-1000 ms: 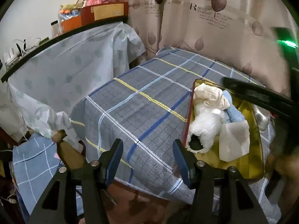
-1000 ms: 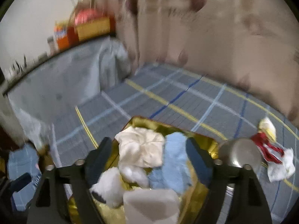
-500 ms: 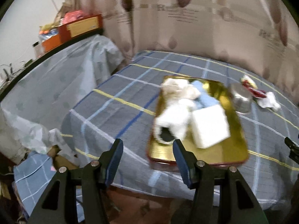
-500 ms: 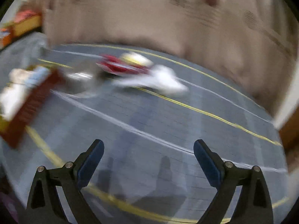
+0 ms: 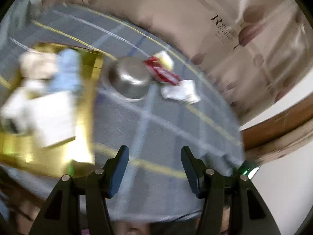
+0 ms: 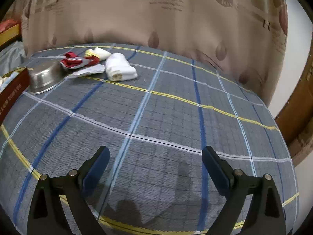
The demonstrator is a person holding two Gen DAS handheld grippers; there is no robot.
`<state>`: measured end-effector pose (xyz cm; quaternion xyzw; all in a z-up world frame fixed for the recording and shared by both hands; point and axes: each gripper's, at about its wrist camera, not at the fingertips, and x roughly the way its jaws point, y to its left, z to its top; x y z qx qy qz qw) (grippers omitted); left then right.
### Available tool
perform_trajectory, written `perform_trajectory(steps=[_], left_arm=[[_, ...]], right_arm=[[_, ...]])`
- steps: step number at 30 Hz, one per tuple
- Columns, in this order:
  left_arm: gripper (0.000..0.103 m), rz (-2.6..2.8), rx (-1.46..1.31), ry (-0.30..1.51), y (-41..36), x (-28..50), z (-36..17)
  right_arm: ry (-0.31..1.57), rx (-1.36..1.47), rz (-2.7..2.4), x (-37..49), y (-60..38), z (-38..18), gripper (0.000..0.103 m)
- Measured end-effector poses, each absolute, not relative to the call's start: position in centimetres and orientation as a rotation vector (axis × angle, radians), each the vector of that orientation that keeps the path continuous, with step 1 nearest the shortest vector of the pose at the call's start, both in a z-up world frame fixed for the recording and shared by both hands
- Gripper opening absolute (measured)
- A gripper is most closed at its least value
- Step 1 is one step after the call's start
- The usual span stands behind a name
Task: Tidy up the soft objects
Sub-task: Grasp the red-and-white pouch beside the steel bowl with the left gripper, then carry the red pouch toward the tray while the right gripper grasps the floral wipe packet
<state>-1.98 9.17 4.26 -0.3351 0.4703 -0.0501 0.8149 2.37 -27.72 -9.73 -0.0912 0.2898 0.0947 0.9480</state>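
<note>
Both grippers stand with jaws apart and nothing between them, above a grey checked bedspread (image 6: 156, 105) with blue, white and yellow lines. From the left gripper (image 5: 154, 164), the gold rectangular tray (image 5: 49, 152) lies to the left, heaped with blurred soft things: a cream cloth (image 5: 37, 64), a pale blue towel (image 5: 66, 70) and a white block (image 5: 47, 117). Ahead sits an overturned steel bowl (image 5: 131, 80), then a red and white cloth (image 5: 164, 72) and a white rolled cloth (image 5: 182, 92) just beside it. From the right gripper (image 6: 154, 168), that bowl (image 6: 45, 78), the red cloth (image 6: 74, 61), a yellowish cloth (image 6: 97, 52) and the white roll (image 6: 120, 69) lie far ahead to the left, well apart from its fingers. Only the tray's dark red wall (image 6: 11, 96) shows, cut off at the left edge. Blur smears the left view.
</note>
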Motion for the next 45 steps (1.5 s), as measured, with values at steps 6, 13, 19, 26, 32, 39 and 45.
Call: perform_trajectory(steps=[6, 13, 19, 26, 32, 39, 45], left_arm=[[0.057, -0.041, -0.899, 1.026, 6.3, 7.8, 3.0], [0.057, 0.044, -1.066, 1.081, 5.8, 13.7, -0.8], [0.057, 0.111, -1.107, 1.037, 6.8, 15.8, -2.5], [0.056, 0.171, -1.141, 1.030, 7.4, 18.2, -4.6], [0.055, 0.245, -1.152, 0.974, 7.6, 19.0, -5.5], [0.007, 0.232, -0.958, 1.004, 6.3, 19.5, -5.1], [0.006, 0.102, -0.843, 0.978, 4.2, 15.4, -2.2]], right_arm=[[0.570, -0.103, 0.245, 2.3, -29.2, -9.6, 0.094], [0.536, -0.071, 0.327, 1.7, -29.5, -9.4, 0.094], [0.525, -0.046, 0.376, 1.5, -29.7, -9.3, 0.094], [0.509, -0.030, 0.407, 1.2, -29.9, -9.1, 0.094], [0.512, -0.023, 0.422, 1.4, -30.0, -9.1, 0.094], [0.515, -0.007, 0.421, 1.5, -30.2, -9.1, 0.094], [0.530, 0.015, 0.424, 1.8, -30.5, -9.2, 0.094]])
